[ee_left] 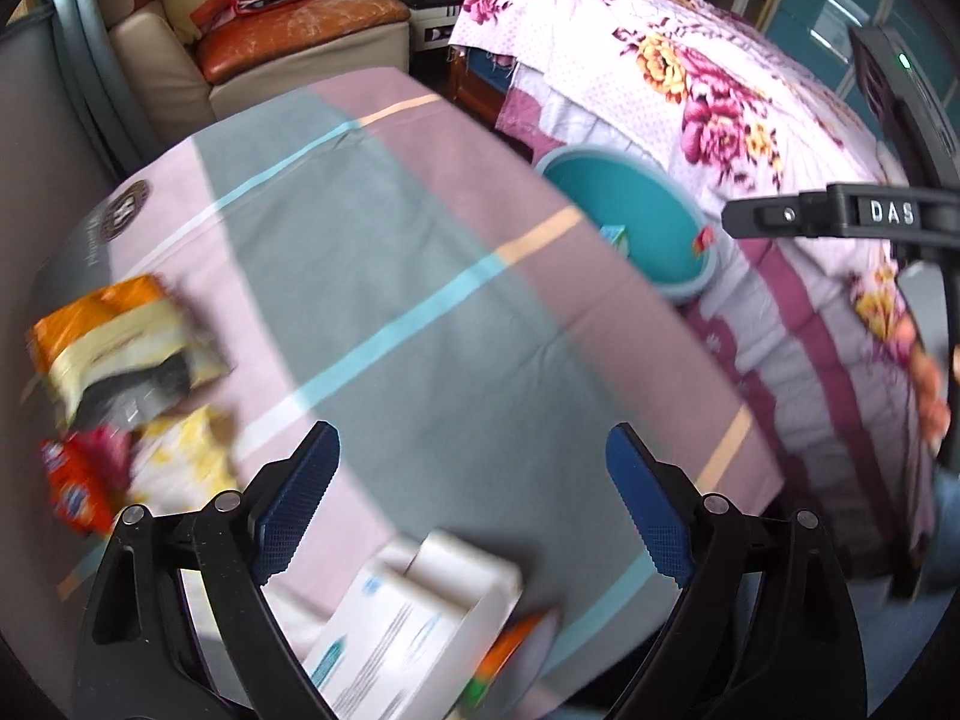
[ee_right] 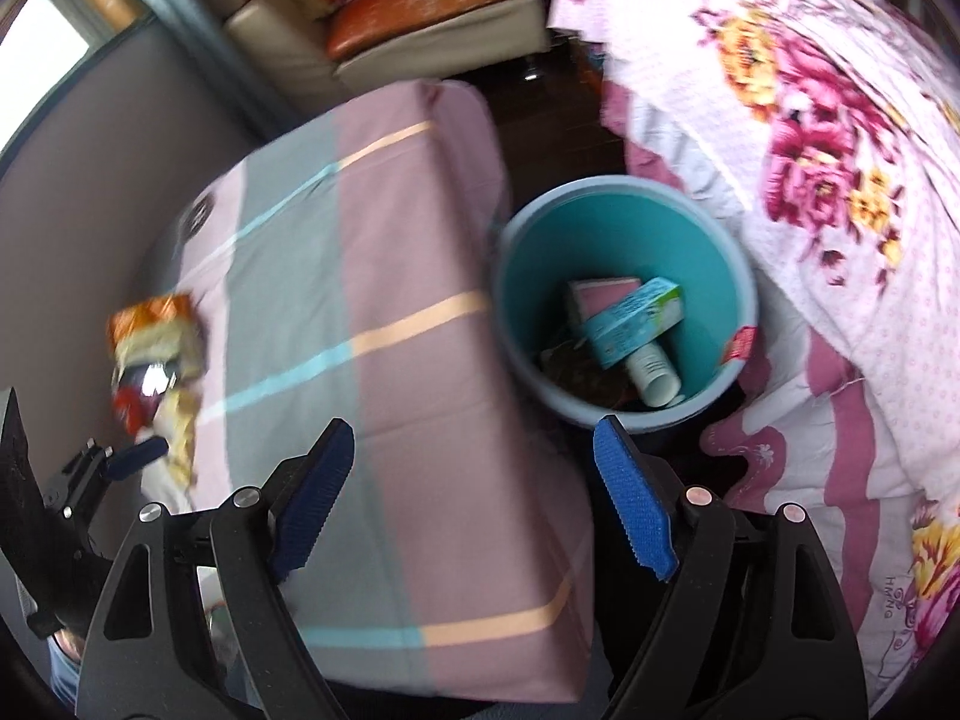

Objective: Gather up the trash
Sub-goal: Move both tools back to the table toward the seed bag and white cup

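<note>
My left gripper [ee_left: 474, 498] is open and empty above the cloth-covered table [ee_left: 420, 276]. A white box [ee_left: 414, 618] lies just below its fingers. An orange snack bag [ee_left: 120, 348] and a red wrapper [ee_left: 84, 480] lie at the table's left edge. My right gripper [ee_right: 474, 498] is open and empty over the table's right edge [ee_right: 408, 312]. The teal bin [ee_right: 708, 228] stands on the floor right of the table and holds a blue-green box [ee_right: 636, 318], a pink box and a white tube. The bin also shows in the left wrist view [ee_left: 636, 204].
A bed with a floral quilt [ee_right: 828, 180] runs along the right, close to the bin. A sofa with an orange cushion [ee_left: 300, 24] stands at the back. A grey wall [ee_right: 120, 138] borders the table's left. The other gripper shows at far right [ee_left: 840, 216].
</note>
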A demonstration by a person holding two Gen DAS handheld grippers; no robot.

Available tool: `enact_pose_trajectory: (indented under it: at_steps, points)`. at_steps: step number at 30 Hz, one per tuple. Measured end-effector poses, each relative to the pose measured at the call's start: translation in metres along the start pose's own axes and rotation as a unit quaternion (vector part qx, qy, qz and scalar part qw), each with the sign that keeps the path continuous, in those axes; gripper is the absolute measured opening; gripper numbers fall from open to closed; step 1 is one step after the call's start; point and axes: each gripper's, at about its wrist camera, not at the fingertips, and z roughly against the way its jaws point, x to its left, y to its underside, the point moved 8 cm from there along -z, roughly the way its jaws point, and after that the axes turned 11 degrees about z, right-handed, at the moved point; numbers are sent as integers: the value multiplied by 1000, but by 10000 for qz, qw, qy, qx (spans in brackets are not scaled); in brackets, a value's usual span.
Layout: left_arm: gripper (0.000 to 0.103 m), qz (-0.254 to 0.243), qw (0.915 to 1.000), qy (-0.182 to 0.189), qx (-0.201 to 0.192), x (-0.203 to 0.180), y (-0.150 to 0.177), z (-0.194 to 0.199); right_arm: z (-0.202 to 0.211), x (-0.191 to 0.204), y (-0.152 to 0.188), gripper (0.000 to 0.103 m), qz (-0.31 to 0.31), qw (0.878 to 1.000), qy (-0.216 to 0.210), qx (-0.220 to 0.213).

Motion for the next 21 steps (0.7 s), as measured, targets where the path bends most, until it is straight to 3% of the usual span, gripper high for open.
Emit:
enact_pose_trajectory:
  at_steps: [9, 15, 21]
  points:
    - [91, 388, 9992, -23, 35, 55, 70, 39, -22, 101, 43, 78, 1130, 9901, -494, 667]
    - [91, 219, 9993, 164, 265, 68, 120, 57, -37, 159, 83, 78, 2127, 9654, -796, 1283]
    - [91, 178, 9970, 484, 583, 70, 157, 56, -56, 185, 116, 78, 2568, 9466, -813, 1770]
